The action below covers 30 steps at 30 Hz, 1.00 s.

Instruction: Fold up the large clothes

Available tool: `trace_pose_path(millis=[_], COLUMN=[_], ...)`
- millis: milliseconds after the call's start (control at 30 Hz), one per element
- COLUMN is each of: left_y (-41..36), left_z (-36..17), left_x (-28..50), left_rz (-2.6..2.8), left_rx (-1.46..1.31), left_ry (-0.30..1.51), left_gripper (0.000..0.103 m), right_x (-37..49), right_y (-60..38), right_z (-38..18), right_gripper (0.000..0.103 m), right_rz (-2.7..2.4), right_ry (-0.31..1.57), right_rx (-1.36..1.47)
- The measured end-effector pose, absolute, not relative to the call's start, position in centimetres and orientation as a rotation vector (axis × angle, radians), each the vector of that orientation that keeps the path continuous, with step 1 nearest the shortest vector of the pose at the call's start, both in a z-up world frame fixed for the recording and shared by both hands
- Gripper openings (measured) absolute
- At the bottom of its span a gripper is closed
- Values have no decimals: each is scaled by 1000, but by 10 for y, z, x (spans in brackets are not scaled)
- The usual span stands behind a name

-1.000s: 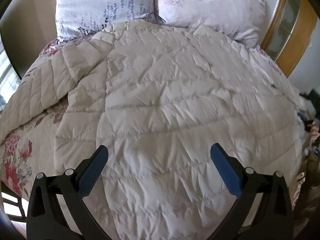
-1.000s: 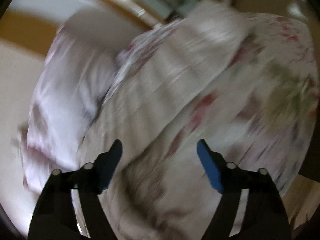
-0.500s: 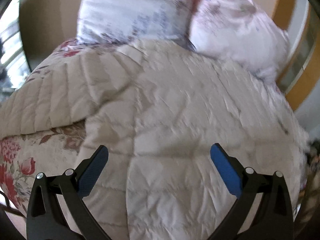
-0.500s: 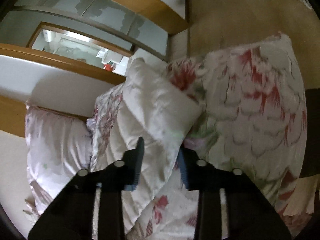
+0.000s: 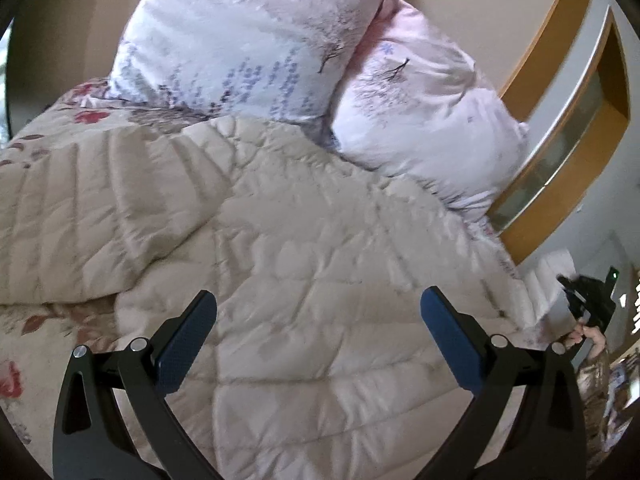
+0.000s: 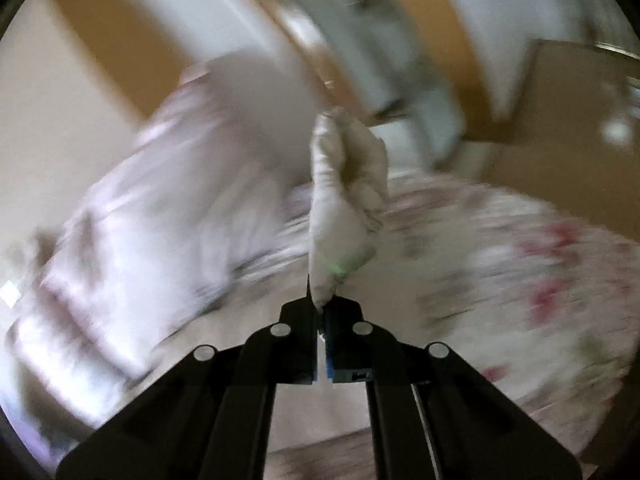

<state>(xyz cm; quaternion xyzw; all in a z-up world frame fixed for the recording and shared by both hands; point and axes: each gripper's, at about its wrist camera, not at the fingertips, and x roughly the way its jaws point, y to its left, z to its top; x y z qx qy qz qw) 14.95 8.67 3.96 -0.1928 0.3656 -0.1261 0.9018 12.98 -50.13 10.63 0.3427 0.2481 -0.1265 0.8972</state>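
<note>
A large beige quilted comforter (image 5: 320, 264) lies spread over the bed, with a folded-over flap at the left (image 5: 92, 208). My left gripper (image 5: 316, 332) is open and empty, hovering above the comforter's middle. My right gripper (image 6: 322, 320) is shut on a corner of the comforter (image 6: 344, 208) and holds it lifted; that view is motion-blurred. The right gripper also shows at the far right edge of the left wrist view (image 5: 588, 304), at the bed's right side.
Two floral pillows (image 5: 256, 40) (image 5: 424, 120) lean at the head of the bed. A wooden headboard with glass panel (image 5: 568, 128) stands at the right. A floral sheet (image 5: 24, 344) shows under the comforter at left. Floor lies beyond the bed (image 6: 560, 168).
My right gripper has closed on the comforter's corner and lifted it. My left gripper stayed open and moved toward the pillows.
</note>
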Motion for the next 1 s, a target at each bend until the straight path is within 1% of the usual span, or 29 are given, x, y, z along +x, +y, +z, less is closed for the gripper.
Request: trace_pose_path(millis=[133, 267, 400, 600, 633, 667, 700, 733, 767, 800, 833, 1000], left_y=[81, 76, 67, 61, 60, 59, 56, 53, 49, 46, 42, 23], left_z=[42, 37, 32, 26, 24, 22, 18, 15, 11, 7, 3, -16], left_x=[162, 176, 180, 194, 197, 201, 206, 210, 215, 218, 222, 237], left_rz=[-312, -382, -408, -457, -463, -468, -476, -484, -494, -501, -504, -514], left_rx=[-462, -563, -571, -646, -668, -685, -710, -733, -757, -772, -787, -821], left_ry=[768, 812, 834, 861, 869, 879, 895, 912, 929, 944, 966, 1052], left_gripper=[102, 102, 102, 102, 102, 102, 102, 100, 98, 96, 93, 80], right_x=[158, 180, 194, 202, 204, 211, 212, 211, 210, 205, 201, 176], right_y=[-407, -317, -265, -227, -222, -214, -207, -205, -204, -208, -214, -264], right_z=[120, 102, 80, 59, 56, 52, 48, 45, 45, 47, 49, 56], right_gripper=[4, 4, 4, 4, 8, 10, 17, 39, 53, 73, 77, 81], right_rz=[23, 224, 302, 364, 376, 393, 402, 409, 417, 411, 405, 382], right_ry=[583, 698, 790, 862, 875, 898, 931, 952, 968, 966, 954, 921], right_rx=[612, 521, 467, 464, 455, 439, 420, 416, 423, 444, 468, 660])
